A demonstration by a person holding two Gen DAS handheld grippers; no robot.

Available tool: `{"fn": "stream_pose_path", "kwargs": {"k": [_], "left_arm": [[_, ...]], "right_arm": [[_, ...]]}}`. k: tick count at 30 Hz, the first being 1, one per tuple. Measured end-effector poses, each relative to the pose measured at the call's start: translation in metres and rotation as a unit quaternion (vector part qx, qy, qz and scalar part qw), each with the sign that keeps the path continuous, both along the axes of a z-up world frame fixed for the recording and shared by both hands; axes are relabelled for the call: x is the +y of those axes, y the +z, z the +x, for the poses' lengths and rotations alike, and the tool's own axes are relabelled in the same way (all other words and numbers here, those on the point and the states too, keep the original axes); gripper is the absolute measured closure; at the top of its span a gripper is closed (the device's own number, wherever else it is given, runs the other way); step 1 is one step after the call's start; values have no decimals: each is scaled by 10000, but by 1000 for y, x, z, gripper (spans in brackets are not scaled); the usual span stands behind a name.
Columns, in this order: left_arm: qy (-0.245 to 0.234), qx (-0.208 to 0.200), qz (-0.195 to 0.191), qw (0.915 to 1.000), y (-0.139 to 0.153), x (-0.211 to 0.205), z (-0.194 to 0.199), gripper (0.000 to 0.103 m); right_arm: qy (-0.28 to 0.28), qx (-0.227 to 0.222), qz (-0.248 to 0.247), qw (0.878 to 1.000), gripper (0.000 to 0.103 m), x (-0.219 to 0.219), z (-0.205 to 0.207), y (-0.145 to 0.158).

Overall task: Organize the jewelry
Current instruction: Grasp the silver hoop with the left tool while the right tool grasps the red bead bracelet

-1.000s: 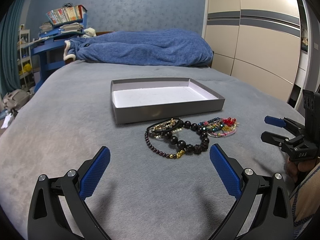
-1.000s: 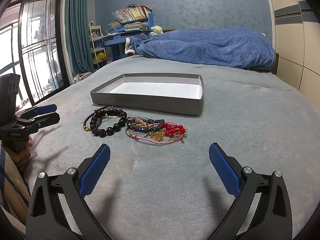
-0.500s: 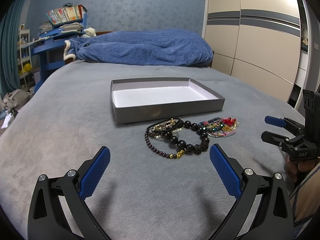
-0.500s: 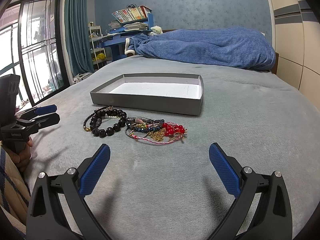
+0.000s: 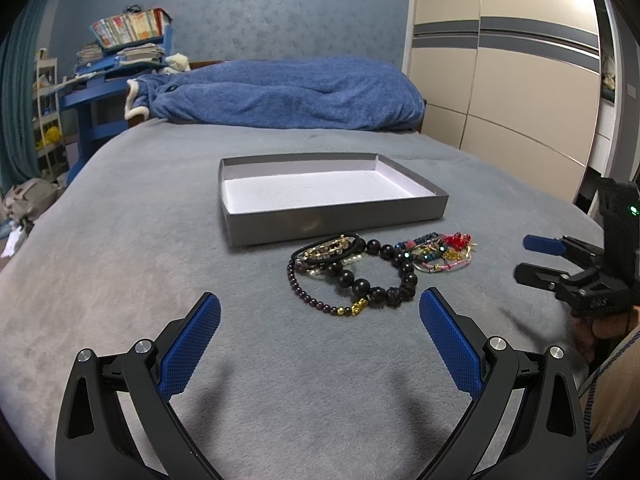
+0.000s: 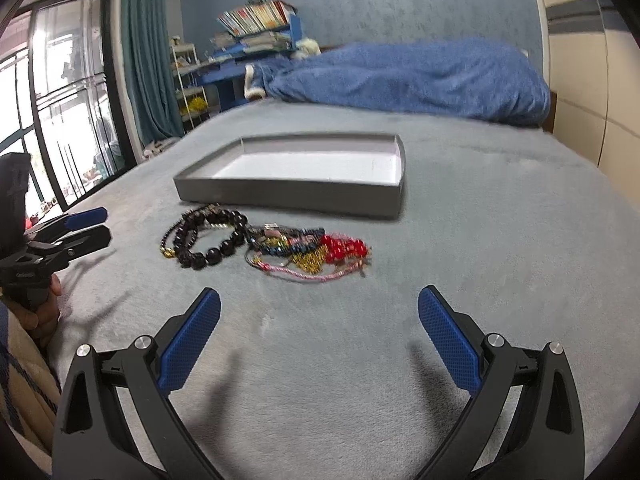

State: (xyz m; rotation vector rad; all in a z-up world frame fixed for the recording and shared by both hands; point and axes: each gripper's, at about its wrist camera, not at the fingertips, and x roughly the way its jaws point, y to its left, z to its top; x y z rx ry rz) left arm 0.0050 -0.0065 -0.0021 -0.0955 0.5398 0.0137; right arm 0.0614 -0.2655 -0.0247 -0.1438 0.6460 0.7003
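Observation:
A pile of jewelry lies on the grey bed in front of an empty grey tray (image 5: 336, 222) (image 6: 288, 200). It holds a black bead bracelet (image 5: 372, 276) (image 6: 208, 240), a thin dark bead strand (image 5: 316, 300), and colourful bracelets with red beads (image 5: 444, 250) (image 6: 316, 250). My left gripper (image 5: 320, 312) is open and empty, just short of the black beads. My right gripper (image 6: 319, 308) is open and empty, just short of the colourful bracelets. Each gripper shows in the other's view, the right one (image 5: 544, 258) and the left one (image 6: 76, 226).
A blue blanket (image 5: 280, 96) lies heaped at the far end of the bed. A blue desk with books (image 5: 120, 52) stands at the far left. Wardrobe doors (image 5: 500, 72) stand to the right. A window (image 6: 60, 116) and curtain are left of the bed.
The right wrist view has shifted and blurred: my right gripper has moved forward and tilted toward the jewelry. The left gripper has not moved.

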Motion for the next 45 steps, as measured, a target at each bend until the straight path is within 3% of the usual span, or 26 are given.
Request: {"fn": "stream_pose_path", "kwargs": {"k": [9,16,20,27,29,32,35,36,37,39,45], "left_arm": [[-512,280,294,9979,-3,-26,29,4],[-667,92,614,9958,13,-46,51,5],[-925,421,906,9907,7,-65,78,7],[-1281,576,1394,9802,0,-94,108,9],[-1338,621,1458,9782,-3,-99,115,13],[-1392,730,1551,9753,-8,-105,130,31],[-1473,873,1476,9741,-13,-104,137,64],[-1480,887,1437,9745,-14,-105,138,83],[-1491,881,1360,9755,-13,-103,137,90],[-1488,780,1214,9783,-10,-98,134,95],[-1288,263,679,9890,9,-76,112,97]], "right_arm": [[-161,254,37,9995,5,-6,4,3],[-272,255,-32,9993,6,-8,10,7],[-186,280,-4,9994,6,-10,16,11],[-132,431,22,9990,6,-15,29,11],[-165,413,33,9990,6,-16,28,11],[-195,425,55,9989,5,-17,31,10],[-185,424,15,9989,6,-14,32,9],[-182,419,-2,9990,6,-14,32,9],[-175,405,-28,9990,6,-12,33,10],[-158,371,-56,9992,6,-9,33,11],[-44,444,-150,9989,30,5,43,10]]}}
